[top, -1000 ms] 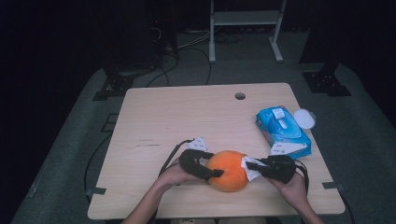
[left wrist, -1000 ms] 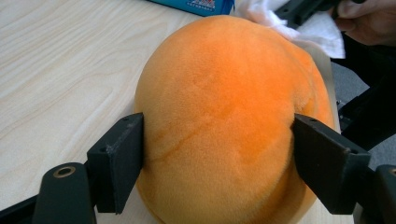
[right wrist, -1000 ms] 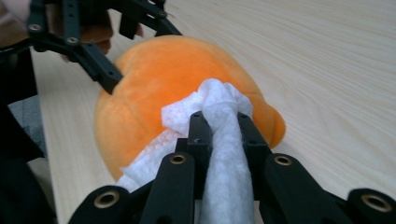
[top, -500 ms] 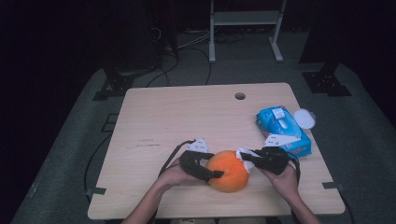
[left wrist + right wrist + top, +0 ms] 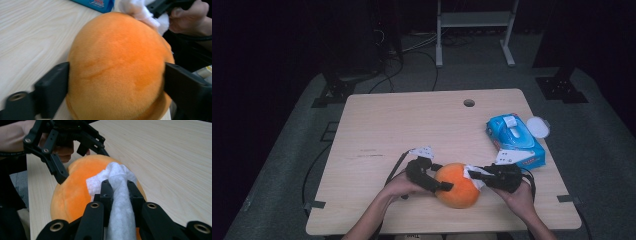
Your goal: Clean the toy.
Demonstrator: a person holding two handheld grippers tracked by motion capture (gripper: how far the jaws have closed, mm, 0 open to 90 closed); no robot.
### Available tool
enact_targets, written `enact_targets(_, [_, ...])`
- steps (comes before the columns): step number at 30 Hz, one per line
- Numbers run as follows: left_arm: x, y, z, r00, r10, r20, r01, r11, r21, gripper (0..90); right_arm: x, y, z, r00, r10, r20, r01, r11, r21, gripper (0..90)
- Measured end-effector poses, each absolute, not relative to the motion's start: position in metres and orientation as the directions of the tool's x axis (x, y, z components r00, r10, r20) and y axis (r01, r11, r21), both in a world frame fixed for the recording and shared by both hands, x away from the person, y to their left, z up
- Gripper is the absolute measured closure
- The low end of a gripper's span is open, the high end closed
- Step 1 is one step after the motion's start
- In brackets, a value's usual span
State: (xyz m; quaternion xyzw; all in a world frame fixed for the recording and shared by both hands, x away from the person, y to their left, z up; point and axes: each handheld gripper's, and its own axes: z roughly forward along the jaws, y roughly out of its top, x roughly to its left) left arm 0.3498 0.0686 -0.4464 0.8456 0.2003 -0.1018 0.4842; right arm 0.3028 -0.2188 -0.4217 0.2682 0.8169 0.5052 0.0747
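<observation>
An orange plush ball (image 5: 456,185) rests on the wooden table (image 5: 412,125) near its front edge. My left gripper (image 5: 443,178) reaches in from the left, with one black jaw on each side of the ball (image 5: 117,67). Its jaws have just been opening, but the pads still touch the plush. From the right, my right gripper (image 5: 473,174) is shut on a white wipe (image 5: 117,177). The wipe's bunched end presses on the ball's upper right side (image 5: 75,192). The wipe (image 5: 140,10) also shows behind the ball in the left gripper view.
A blue pack of wipes (image 5: 514,140) lies at the table's right edge with a white round lid (image 5: 538,126) beside it. A cable hole (image 5: 469,103) is near the far edge. A metal stand (image 5: 474,20) is on the floor behind the table.
The right gripper and its wipe have shifted slightly over the ball's upper right side. The ball and the left gripper stay where they were.
</observation>
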Motion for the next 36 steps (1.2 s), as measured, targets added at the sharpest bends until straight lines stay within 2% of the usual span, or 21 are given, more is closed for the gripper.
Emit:
enact_targets(2, [0.347, 0.073, -0.441, 0.909, 0.237, -0.343, 0.413, -0.402, 0.817, 30.0, 0.304, -0.219, -0.419, -0.84, 0.522, 0.149, 0.364, 0.338, 0.868, 78.0])
enact_targets(3, [0.345, 0.074, -0.436, 0.922, 0.243, -0.301, 0.376, -0.375, 0.847, 33.1, 0.305, -0.219, -0.416, -0.836, 0.529, 0.149, 0.363, 0.328, 0.872, 78.1])
enact_targets(4, [0.345, 0.074, -0.436, 0.922, 0.243, -0.301, 0.376, -0.375, 0.847, 34.7, 0.306, -0.218, -0.411, -0.833, 0.536, 0.137, 0.351, 0.32, 0.88, 78.2])
enact_targets(5, [0.34, 0.074, -0.424, 0.945, 0.268, -0.186, 0.277, -0.359, 0.891, 35.1, 0.306, -0.217, -0.407, -0.831, 0.544, 0.121, 0.339, 0.321, 0.885, 78.2])
enact_targets(8, [0.334, 0.076, -0.413, 0.946, 0.32, -0.047, 0.158, -0.33, 0.931, 36.1, 0.308, -0.211, -0.389, -0.823, 0.564, 0.068, 0.284, 0.306, 0.908, 78.2])
enact_targets(11, [0.328, 0.077, -0.415, 0.919, 0.369, 0.138, 0.002, -0.356, 0.935, 36.3, 0.318, -0.206, -0.379, -0.818, 0.573, 0.05, 0.26, 0.291, 0.921, 78.1])
enact_targets(13, [0.329, 0.075, -0.422, 0.924, 0.35, 0.154, -0.002, -0.399, 0.917, 36.1, 0.327, -0.203, -0.382, -0.81, 0.585, 0.045, 0.264, 0.294, 0.919, 78.0])
enact_targets(14, [0.329, 0.075, -0.422, 0.924, 0.35, 0.154, -0.002, -0.399, 0.917, 35.6, 0.327, -0.203, -0.382, -0.81, 0.585, 0.045, 0.264, 0.294, 0.919, 78.0])
enact_targets(16, [0.329, 0.073, -0.433, 0.938, 0.31, 0.153, 0.006, -0.457, 0.889, 31.7, 0.338, -0.197, -0.403, -0.813, 0.576, 0.084, 0.319, 0.32, 0.892, 78.1])
enact_targets(18, [0.331, 0.074, -0.432, 0.943, 0.307, 0.124, 0.032, -0.457, 0.889, 21.1, 0.337, -0.197, -0.415, -0.823, 0.557, 0.112, 0.328, 0.305, 0.894, 78.5])
enact_targets(19, [0.336, 0.078, -0.43, 0.952, 0.304, 0.043, 0.099, -0.438, 0.893, 16.8, 0.335, -0.199, -0.418, -0.829, 0.544, 0.129, 0.332, 0.293, 0.897, 78.5])
enact_targets(20, [0.339, 0.079, -0.429, 0.95, 0.313, -0.004, 0.14, -0.413, 0.9, 13.2, 0.334, -0.2, -0.418, -0.838, 0.531, 0.129, 0.325, 0.296, 0.898, 78.5])
enact_targets(21, [0.339, 0.079, -0.429, 0.95, 0.313, -0.004, 0.14, -0.413, 0.9, 9.3, 0.332, -0.2, -0.417, -0.847, 0.518, 0.121, 0.317, 0.308, 0.897, 78.5])
enact_targets(22, [0.344, 0.079, -0.428, 0.943, 0.323, -0.076, 0.211, -0.407, 0.889, 6.4, 0.331, -0.201, -0.416, -0.857, 0.502, 0.115, 0.307, 0.319, 0.897, 78.5])
enact_targets(24, [0.345, 0.079, -0.43, 0.942, 0.324, -0.09, 0.228, -0.416, 0.88, 3.4, 0.328, -0.202, -0.416, -0.866, 0.488, 0.109, 0.297, 0.326, 0.898, 78.4])
enact_targets(25, [0.345, 0.076, -0.434, 0.947, 0.299, -0.115, 0.242, -0.434, 0.868, 4.2, 0.327, -0.203, -0.416, -0.868, 0.486, 0.106, 0.293, 0.326, 0.899, 78.4])
enact_targets(27, [0.342, 0.074, -0.435, 0.953, 0.288, -0.091, 0.219, -0.451, 0.866, 7.3, 0.326, -0.204, -0.417, -0.867, 0.487, 0.109, 0.296, 0.326, 0.898, 78.4])
enact_targets(28, [0.34, 0.074, -0.433, 0.953, 0.292, -0.082, 0.216, -0.464, 0.859, 17.7, 0.327, -0.205, -0.417, -0.864, 0.491, 0.108, 0.3, 0.33, 0.895, 78.3])
enact_targets(30, [0.339, 0.074, -0.431, 0.949, 0.306, -0.077, 0.222, -0.471, 0.854, 23.0, 0.327, -0.205, -0.416, -0.861, 0.496, 0.11, 0.303, 0.329, 0.894, 78.1])
enact_targets(32, [0.337, 0.072, -0.43, 0.942, 0.326, -0.076, 0.234, -0.477, 0.847, 24.5, 0.327, -0.203, -0.413, -0.853, 0.511, 0.104, 0.307, 0.33, 0.893, 78.0])
enact_targets(36, [0.333, 0.065, -0.427, 0.926, 0.37, -0.081, 0.264, -0.478, 0.838, 24.5, 0.316, -0.186, -0.401, -0.875, 0.482, 0.045, 0.235, 0.341, 0.91, 78.3])
